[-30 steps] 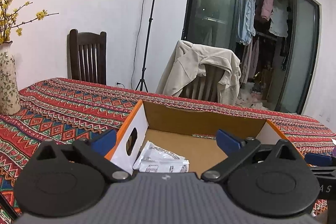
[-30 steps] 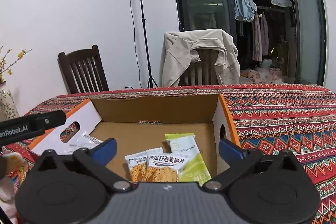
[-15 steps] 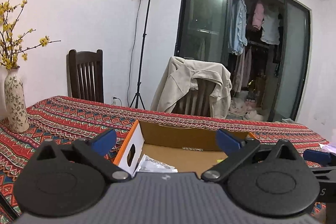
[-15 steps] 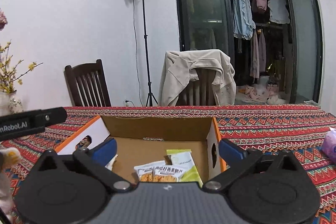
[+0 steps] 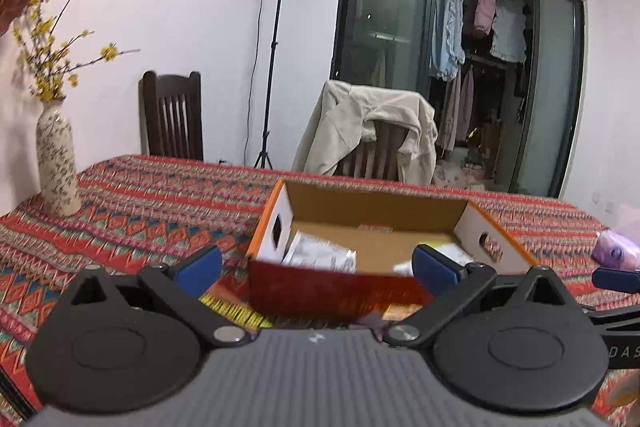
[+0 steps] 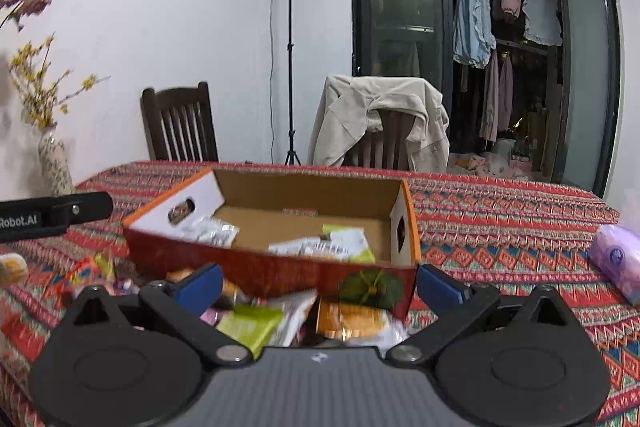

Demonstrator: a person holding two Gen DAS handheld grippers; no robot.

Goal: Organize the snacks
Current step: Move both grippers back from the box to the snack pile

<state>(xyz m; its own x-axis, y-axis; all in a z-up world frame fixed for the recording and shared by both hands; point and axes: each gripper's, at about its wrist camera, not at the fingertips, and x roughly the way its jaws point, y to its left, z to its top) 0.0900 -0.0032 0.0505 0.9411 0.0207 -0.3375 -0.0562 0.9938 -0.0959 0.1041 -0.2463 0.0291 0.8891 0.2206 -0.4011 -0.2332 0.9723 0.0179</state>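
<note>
The right gripper (image 6: 318,285) is wide open and holds nothing, and loose snacks (image 6: 280,315) lie right under and between its fingers, in front of the box (image 6: 272,267). The left gripper (image 5: 316,267), also open and empty, sits off to the side. The snacks are blurry and partly hidden by the gripper, so I cannot tell which way they lie.

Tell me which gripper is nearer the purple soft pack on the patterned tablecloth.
Right. The purple soft pack lies just off the right gripper on its right side; the left gripper sits farther left, with the right gripper between it and the pack.
</note>
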